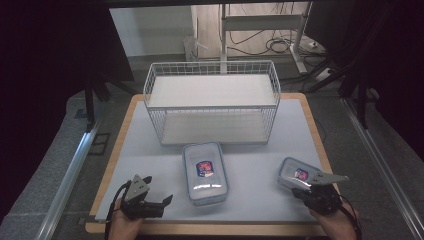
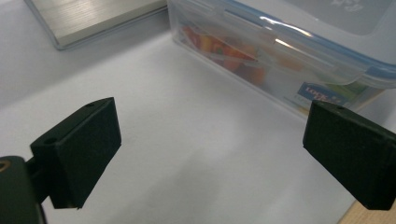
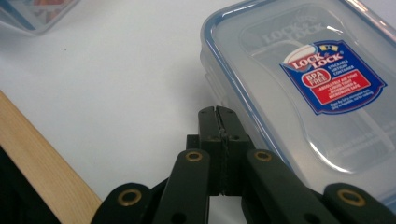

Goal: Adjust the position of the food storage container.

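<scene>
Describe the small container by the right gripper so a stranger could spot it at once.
Start at the white wire basket at the back of the table. Two clear, blue-rimmed containers lie in front of it; the small container is at the right edge, beside the shut right gripper. It is smaller than the large container in the middle.

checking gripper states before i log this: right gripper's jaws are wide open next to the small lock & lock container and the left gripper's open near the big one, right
Not quite. The right gripper has its jaws shut, pressed together with nothing between them, as the right gripper view shows. It does sit beside the small Lock & Lock container. The left gripper is open near the large container.
</scene>
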Motion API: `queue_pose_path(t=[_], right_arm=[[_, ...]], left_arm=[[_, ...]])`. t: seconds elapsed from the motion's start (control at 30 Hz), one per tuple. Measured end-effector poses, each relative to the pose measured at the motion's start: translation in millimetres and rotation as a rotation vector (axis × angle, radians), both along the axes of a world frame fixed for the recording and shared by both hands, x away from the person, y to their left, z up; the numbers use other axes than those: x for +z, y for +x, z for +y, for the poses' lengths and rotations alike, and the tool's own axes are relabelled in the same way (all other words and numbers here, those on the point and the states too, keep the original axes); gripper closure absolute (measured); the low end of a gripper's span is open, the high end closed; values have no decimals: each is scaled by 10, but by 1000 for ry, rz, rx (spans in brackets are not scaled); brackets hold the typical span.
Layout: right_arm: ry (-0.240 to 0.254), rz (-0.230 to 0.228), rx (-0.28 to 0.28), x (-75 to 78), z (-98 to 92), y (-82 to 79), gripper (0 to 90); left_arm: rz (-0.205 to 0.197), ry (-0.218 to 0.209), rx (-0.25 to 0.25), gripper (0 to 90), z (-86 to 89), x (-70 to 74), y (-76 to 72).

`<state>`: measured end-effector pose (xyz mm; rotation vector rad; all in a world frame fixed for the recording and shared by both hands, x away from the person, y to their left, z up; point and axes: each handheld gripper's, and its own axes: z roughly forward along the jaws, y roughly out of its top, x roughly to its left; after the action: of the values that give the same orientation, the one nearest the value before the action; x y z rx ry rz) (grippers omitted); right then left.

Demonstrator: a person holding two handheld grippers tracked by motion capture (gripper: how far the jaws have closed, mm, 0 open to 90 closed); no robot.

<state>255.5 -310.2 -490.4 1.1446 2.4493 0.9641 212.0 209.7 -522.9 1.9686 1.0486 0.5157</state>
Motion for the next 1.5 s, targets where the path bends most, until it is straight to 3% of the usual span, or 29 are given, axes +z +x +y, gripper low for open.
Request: queue_pose_path(t=[0.03, 0.13, 0.17, 0.27, 0.3, 0.33, 0.37, 0.43, 0.53, 0.57, 0.6, 0.63, 0.73, 0.8, 0.83, 0.9, 1.03, 1.1, 1.2, 1.27, 1.3, 1.33, 1.4, 1.43, 1.47, 1.5], right_arm=[[9, -2, 7, 15, 36, -30, 894], [16, -17, 23, 42, 81, -59, 894], [23, -29, 36, 72, 132, -73, 894], [40, -37, 49, 105, 194, -76, 893], [61, -41, 64, 120, 249, -74, 893], [61, -41, 64, 120, 249, -74, 893], [68, -38, 72, 129, 282, -71, 894], [89, -39, 93, 135, 351, -58, 893], [113, -38, 118, 132, 452, -34, 893], [121, -35, 133, 135, 519, -27, 893], [121, -35, 133, 135, 519, -27, 893], [125, -39, 144, 135, 561, -23, 893], [127, -38, 153, 135, 590, -18, 893], [126, -37, 154, 129, 607, -14, 893], [126, -38, 152, 123, 613, -14, 893], [127, -38, 150, 122, 613, -14, 893], [129, -36, 138, 112, 592, -14, 893], [130, -34, 132, 97, 571, -15, 893], [136, -35, 131, 94, 566, -19, 893], [142, -33, 129, 90, 568, -21, 893], [150, -32, 128, 79, 582, -7, 893], [150, -32, 128, 79, 582, -7, 893], [156, -26, 128, 59, 623, 14, 892], [165, -16, 131, 41, 675, 32, 893], [165, -16, 131, 41, 675, 32, 893], [170, -14, 133, 35, 694, 40, 892]], left_arm=[[23, -3, 4, 13, -10, 13, 15], [40, -32, -1, 26, -18, 16, 31], [70, -48, -22, 84, -48, 15, 55], [86, -44, -48, 307, -105, 16, 70], [108, -62, -102, 410, -177, 8, 92], [108, -62, -102, 491, -177, 8, 92], [116, -63, -125, 491, -240, -6, 109], [132, -39, -151, 643, -346, -25, 136], [144, 9, -193, 782, -508, -51, 176], [136, 43, -197, 852, -558, -59, 178], [136, 43, -197, 869, -558, -59, 178], [150, 5, -208, 878, -562, -68, 174], [158, -23, -220, 892, -582, -72, 167], [163, -45, -242, 896, -645, -67, 168], [160, -50, -269, 896, -766, -62, 173], [157, -42, -285, 897, -856, -64, 178], [158, -10, -372, 897, -1301, -119, 212], [158, 2, -394, 897, -1406, -137, 241], [153, -7, -355, 897, -1294, -103, 308], [144, -27, -292, 898, -1086, -30, 387], [125, -35, -203, 898, -835, 62, 510], [125, -35, -203, 897, -835, 62, 510], [110, -18, -147, 897, -668, 106, 652], [106, -16, -91, 897, -532, 114, 851], [106, -16, -91, 897, -532, 114, 851], [105, -3, -73, 897, -475, 106, 983]])
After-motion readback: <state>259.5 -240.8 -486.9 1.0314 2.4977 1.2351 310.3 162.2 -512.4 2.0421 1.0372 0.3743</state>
